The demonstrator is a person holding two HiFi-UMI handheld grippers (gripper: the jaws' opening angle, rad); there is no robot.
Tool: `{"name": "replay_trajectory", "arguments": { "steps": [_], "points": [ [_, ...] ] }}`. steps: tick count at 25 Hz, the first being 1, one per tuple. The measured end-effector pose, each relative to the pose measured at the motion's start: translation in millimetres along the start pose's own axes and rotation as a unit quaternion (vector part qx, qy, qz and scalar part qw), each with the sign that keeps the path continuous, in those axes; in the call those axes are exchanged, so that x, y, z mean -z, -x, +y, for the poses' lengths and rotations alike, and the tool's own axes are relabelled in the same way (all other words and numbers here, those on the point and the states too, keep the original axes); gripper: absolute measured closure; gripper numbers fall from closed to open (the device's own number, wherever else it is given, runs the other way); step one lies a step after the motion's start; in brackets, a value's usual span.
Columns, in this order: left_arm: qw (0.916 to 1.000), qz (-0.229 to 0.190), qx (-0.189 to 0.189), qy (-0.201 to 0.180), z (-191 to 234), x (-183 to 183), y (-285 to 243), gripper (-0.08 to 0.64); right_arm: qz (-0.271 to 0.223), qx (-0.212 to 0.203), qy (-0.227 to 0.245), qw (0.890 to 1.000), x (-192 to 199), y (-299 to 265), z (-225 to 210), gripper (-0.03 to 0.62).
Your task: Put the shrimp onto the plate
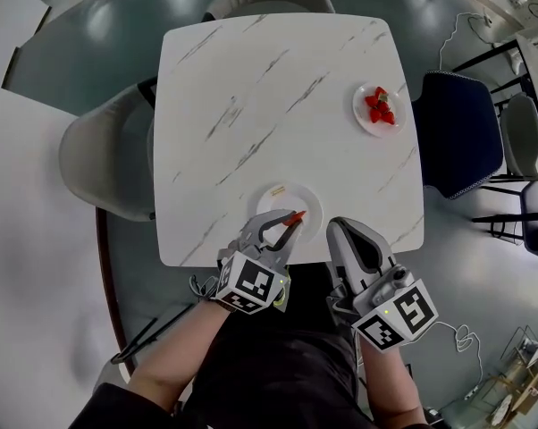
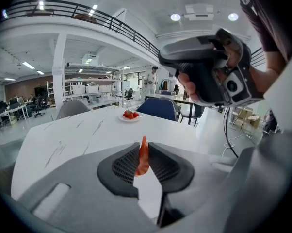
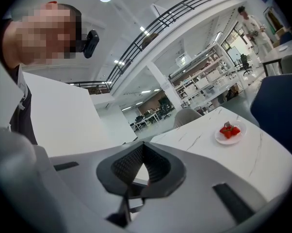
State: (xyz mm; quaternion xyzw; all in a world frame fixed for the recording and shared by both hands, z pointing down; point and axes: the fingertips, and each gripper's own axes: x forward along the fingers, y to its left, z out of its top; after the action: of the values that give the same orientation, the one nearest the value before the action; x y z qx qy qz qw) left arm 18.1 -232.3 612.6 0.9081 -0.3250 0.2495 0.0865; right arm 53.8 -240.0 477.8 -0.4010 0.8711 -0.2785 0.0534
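Head view: the left gripper (image 1: 291, 221) holds a shrimp (image 1: 294, 217) over the plate (image 1: 306, 198) at the desk's (image 1: 251, 88) near edge; left gripper view: the light, probably slippery shrimp is pinched mid-body; right gripper view: the right gripper (image 3: 142, 167) is closed, empty.

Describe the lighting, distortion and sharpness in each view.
Head view: even overhead light, soft glare on the floor, white table edges bowed by the lens. Left gripper view: heavy fisheye, dark corners, ceiling lamps blown out, yet the shrimp between the jaws is sharp. Right gripper view: same dark corners, railing curved, mosaic patch upper left.
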Motion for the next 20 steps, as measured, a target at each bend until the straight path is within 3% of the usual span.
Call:
{"name": "replay_trajectory", "arguments": {
  "steps": [20],
  "points": [
    [0.9925,0.111,-0.002,-0.052,2.4,58.5,-43.4,0.497,0.0,0.007,-0.022,1.0,20.0,-4.1,-24.9,0.591]
  ]
}}
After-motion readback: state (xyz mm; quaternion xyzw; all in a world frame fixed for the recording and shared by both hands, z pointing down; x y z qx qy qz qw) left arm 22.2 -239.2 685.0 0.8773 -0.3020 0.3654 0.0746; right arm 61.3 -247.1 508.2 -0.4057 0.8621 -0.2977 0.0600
